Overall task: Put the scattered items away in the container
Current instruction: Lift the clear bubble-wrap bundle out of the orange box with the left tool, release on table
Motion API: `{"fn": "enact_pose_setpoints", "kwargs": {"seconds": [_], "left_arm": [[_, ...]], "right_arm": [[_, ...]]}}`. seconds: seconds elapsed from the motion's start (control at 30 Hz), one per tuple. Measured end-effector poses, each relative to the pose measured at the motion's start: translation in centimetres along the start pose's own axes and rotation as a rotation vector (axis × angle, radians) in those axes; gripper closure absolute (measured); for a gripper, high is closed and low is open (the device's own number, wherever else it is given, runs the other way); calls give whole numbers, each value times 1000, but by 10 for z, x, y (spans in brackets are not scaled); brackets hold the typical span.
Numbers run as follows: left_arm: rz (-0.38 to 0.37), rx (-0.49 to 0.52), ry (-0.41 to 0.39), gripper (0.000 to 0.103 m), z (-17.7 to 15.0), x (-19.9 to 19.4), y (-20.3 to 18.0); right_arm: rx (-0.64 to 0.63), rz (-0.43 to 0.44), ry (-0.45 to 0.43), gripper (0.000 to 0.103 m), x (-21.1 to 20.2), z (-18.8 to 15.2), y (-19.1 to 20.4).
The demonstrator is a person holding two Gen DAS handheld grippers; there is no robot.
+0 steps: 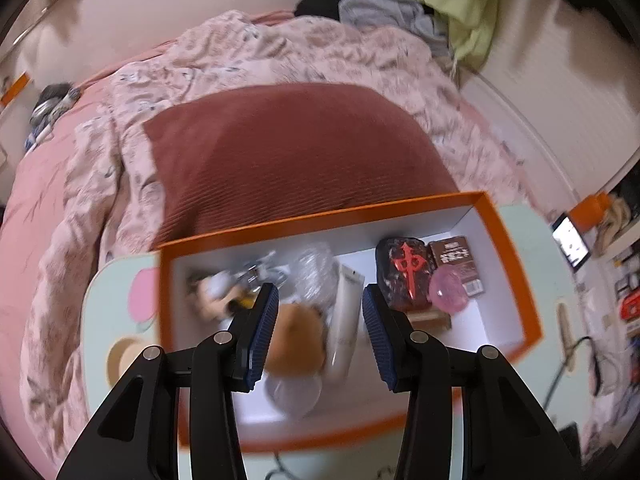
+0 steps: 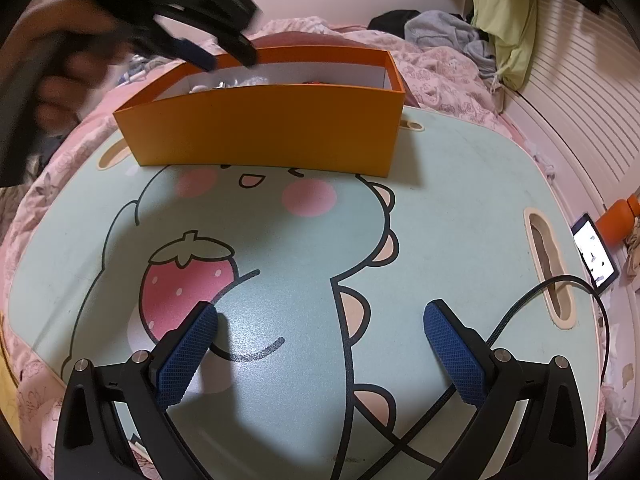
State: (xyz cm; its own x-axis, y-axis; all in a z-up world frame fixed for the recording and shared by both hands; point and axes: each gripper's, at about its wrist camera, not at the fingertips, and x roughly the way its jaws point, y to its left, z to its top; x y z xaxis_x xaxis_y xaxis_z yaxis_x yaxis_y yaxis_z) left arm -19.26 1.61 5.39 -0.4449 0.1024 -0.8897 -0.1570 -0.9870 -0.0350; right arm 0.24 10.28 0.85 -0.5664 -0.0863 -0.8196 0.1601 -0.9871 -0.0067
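My left tongs (image 1: pixel 316 320) hang released over the orange cardboard box (image 1: pixel 516 264) holding the items; right tongs (image 2: pixel 320 344) gape above the mint cartoon bench (image 2: pixel 460 220). Descending carelessly, I could tip the light box.

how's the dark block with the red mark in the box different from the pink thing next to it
The dark block is larger, blocky and nearly black, with a bold red character on its face. The pink thing is smaller, rounded and see-through, with no marking. The block sits to the left; the pink thing is at its right side, in front of a brown packet. Both lie in the right end of the orange box.
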Motion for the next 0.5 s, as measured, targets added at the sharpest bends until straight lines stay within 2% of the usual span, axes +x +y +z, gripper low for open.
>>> {"fn": "enact_pose_setpoints", "kwargs": {"seconds": [0.07, 0.13, 0.17, 0.3, 0.37, 0.5], "left_arm": [[56, -8, 33, 58, 3, 16, -2], [69, -22, 56, 59, 6, 28, 2], [55, -28, 68, 79, 6, 33, 3], [34, 6, 41, 78, -2, 31, 1], [2, -2, -5, 78, -2, 14, 3], [-101, -30, -154, 78, -12, -50, 7]], "right_arm": [[0, 2, -1, 0, 0, 1, 1], [1, 3, -3, 0, 0, 0, 2], [2, 4, -3, 0, 0, 1, 4], [2, 4, -4, 0, 1, 1, 5], [3, 3, -3, 0, 1, 2, 6], [2, 4, -3, 0, 0, 2, 6]]}}
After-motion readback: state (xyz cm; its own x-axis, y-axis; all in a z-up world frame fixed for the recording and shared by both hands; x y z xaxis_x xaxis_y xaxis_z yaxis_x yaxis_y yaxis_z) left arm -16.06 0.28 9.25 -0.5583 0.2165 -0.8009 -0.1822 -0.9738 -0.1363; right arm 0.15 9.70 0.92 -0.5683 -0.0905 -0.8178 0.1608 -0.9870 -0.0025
